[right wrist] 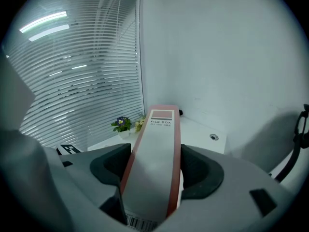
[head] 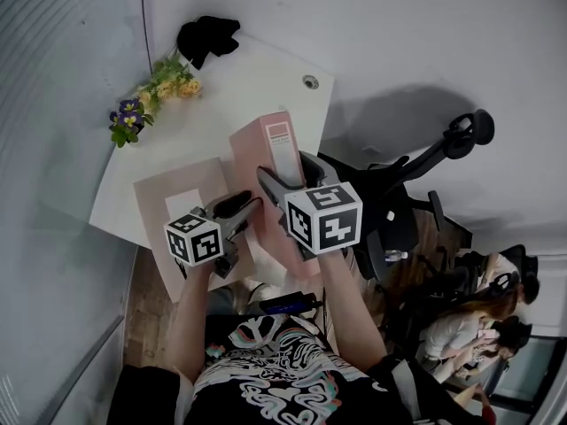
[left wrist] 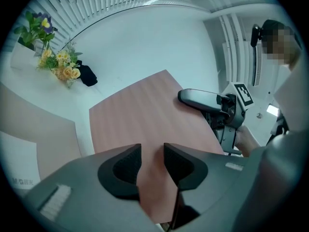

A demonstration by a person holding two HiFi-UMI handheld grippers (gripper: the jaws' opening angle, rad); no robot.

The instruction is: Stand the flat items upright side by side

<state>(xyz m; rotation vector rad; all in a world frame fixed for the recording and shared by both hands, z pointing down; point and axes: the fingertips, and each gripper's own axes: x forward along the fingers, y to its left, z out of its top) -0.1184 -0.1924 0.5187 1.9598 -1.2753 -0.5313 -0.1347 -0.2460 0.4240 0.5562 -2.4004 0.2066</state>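
Note:
My right gripper is shut across the grey-and-pink spine of a pink file box, which stands raised on edge over the white table, spine up. The left gripper sits at the box's broad pink side; the near corner runs between its pads, which close on it. A second pink file box lies flat on the table to the left. In the left gripper view the right gripper shows at the box's far edge.
Yellow flowers, a purple potted flower and a black object stand at the table's far left corner. A cable grommet is near the right edge. An office chair stands right of the table; people sit beyond.

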